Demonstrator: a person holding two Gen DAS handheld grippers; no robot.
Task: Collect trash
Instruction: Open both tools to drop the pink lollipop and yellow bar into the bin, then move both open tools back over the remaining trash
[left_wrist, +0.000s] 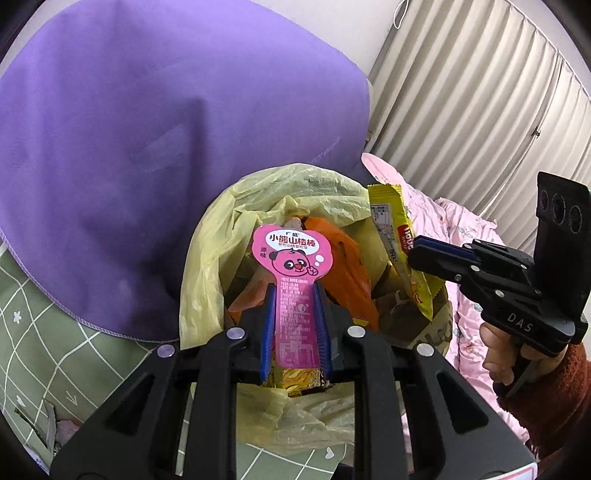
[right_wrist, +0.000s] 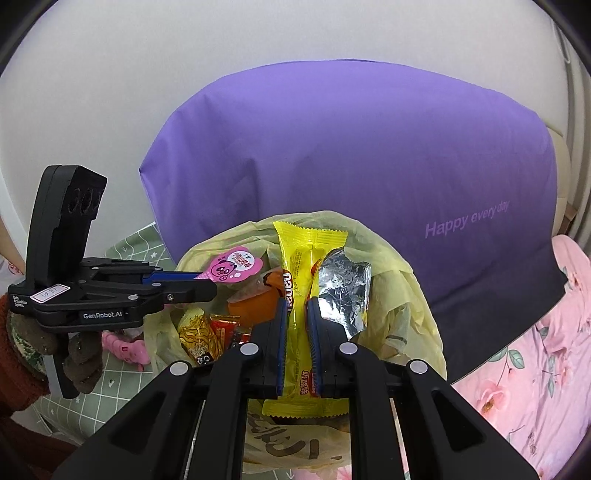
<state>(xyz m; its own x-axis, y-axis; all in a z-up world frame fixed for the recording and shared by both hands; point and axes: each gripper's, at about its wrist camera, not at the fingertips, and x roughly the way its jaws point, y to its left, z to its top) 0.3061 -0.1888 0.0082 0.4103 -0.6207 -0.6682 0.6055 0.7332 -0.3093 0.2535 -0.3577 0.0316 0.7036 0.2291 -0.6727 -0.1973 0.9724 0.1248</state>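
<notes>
Trash bag (right_wrist: 406, 280) sits open, near the pillow (right_wrist: 351, 147) behind it. Lollipop wrapper (left_wrist: 291, 266) in left gripper (left_wrist: 294, 291) over bag's left side; snack wrapper (right_wrist: 295, 295) in right gripper (right_wrist: 297, 306) over right side. Wrappers lie inside the bag.

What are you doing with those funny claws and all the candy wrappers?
A person is tidying up trash with a claw in each hand. The left claw is pinching a pink bear wrapper, and the right claw is pinching a yellow wrapper. Both are held over a bin lined with a yellow bag, which already holds other wrappers. Neither piece has been dropped in yet. A purple pillow sits behind the bin.
</notes>
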